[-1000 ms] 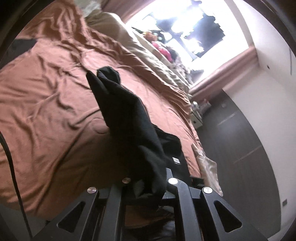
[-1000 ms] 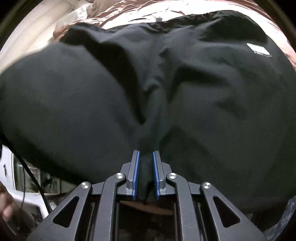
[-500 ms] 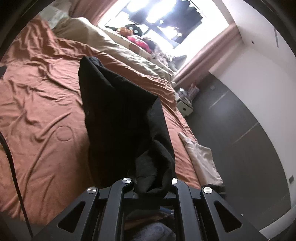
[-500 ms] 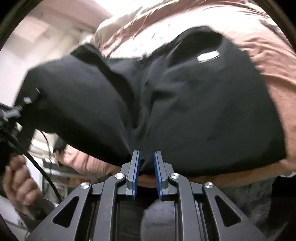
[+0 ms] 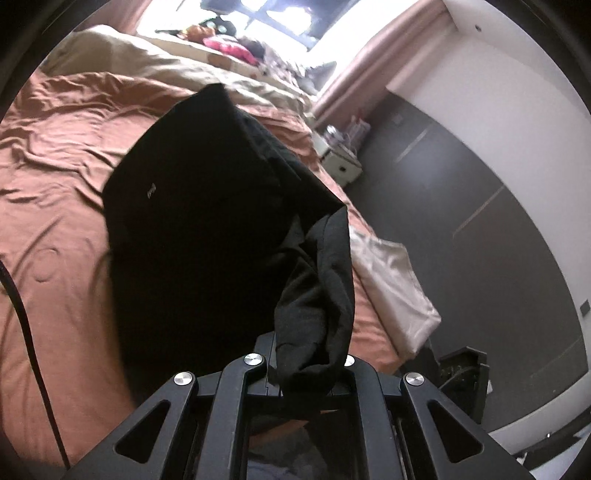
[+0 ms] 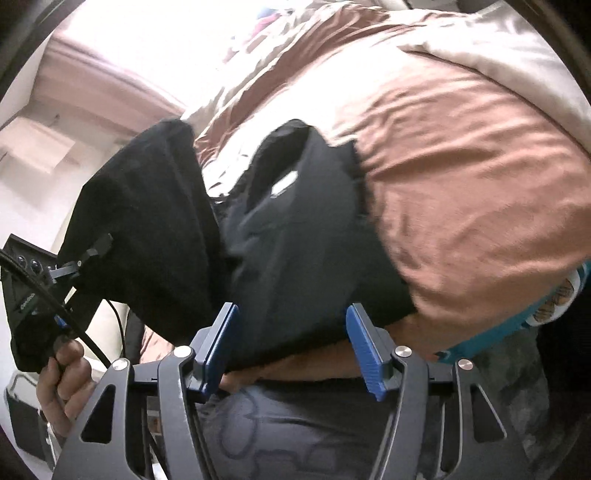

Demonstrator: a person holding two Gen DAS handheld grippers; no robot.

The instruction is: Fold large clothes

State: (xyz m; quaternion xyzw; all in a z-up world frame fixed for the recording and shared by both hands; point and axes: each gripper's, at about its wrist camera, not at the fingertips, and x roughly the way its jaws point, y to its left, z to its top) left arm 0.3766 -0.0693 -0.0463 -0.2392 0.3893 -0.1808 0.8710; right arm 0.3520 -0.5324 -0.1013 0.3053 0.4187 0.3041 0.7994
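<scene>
- black garment: folded on the bed, one end lifted.
- left gripper: jaws clamped on that end.
- right gripper: jaws opening, cloth between, unpressed.
- step: fold laid; next, likely release and smooth.

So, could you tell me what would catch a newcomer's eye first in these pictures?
The black garment dominates both views, draped over the rust-brown bed cover with a bunched end clamped in the left gripper. In the right wrist view, the right gripper stands out with its blue pads spreading apart and pressing on nothing. A bright window glares beyond the bed.
</scene>
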